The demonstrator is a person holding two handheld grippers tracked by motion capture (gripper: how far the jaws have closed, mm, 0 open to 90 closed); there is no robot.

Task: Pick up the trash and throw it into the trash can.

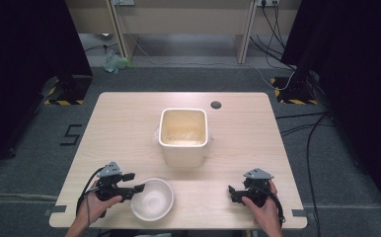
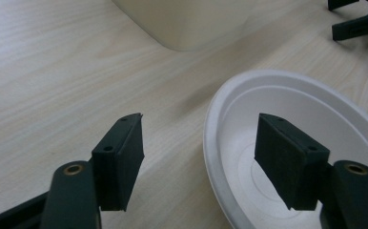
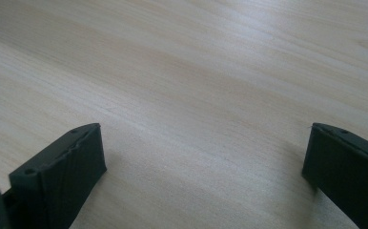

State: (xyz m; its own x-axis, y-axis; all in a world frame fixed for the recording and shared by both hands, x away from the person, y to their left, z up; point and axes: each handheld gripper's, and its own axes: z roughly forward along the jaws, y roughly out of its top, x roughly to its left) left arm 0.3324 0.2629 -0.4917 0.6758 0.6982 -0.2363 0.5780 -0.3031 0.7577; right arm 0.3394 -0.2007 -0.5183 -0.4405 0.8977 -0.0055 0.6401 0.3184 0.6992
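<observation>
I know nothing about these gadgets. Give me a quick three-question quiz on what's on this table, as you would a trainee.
1. True or false: the left gripper has its jaws astride the rim of the white bowl.
2. Which is empty-jawed over bare table: A) left gripper, B) right gripper?
3. Fill in: the cream square container stands ____ the bowl, farther from the person.

Key: 1 true, one jaw inside and one outside, open. 2 B. 3 beyond.

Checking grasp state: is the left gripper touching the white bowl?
Cannot tell. In the left gripper view the left gripper is open, straddling the bowl rim, one jaw inside and one outside; any contact between the inner jaw and the bowl is hidden.
</observation>
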